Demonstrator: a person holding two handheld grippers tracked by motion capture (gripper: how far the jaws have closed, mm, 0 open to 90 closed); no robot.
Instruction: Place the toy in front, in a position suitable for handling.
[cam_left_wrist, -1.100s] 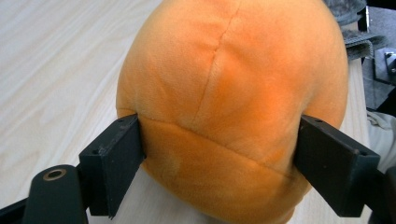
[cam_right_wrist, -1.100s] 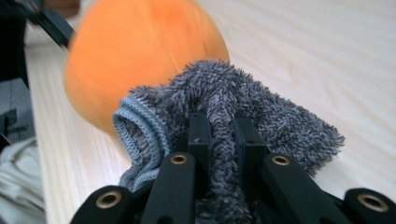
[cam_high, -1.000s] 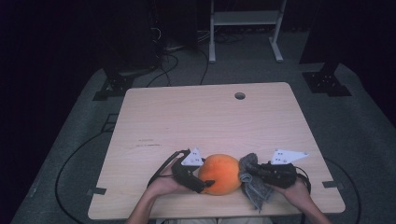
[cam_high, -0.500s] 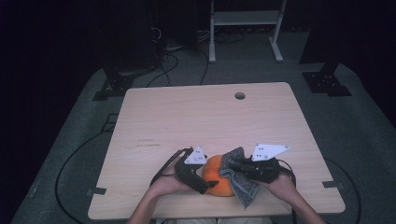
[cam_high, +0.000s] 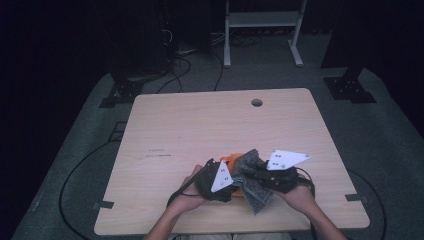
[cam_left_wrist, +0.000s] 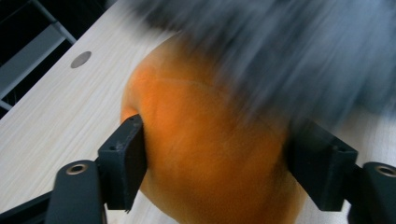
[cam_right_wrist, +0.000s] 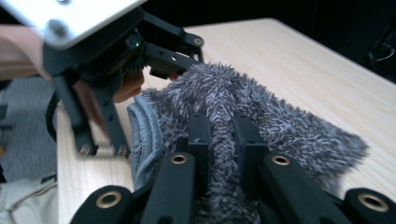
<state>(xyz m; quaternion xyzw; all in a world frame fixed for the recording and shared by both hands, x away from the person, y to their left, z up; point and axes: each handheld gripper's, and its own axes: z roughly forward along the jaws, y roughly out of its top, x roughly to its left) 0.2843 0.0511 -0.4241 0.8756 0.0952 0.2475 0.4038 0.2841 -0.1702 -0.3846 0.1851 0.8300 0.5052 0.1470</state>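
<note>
Clamping a fuzzy grey cloth (cam_right_wrist: 261, 116) between closed jaws, the right hand-held gripper (cam_right_wrist: 219, 140) drapes it over an orange ball-like object (cam_left_wrist: 205, 149) near the bench's (cam_high: 200, 125) front edge. The left hand-held gripper (cam_left_wrist: 215, 158) has just been closing its jaws, which now press the orange object's two sides.
</note>
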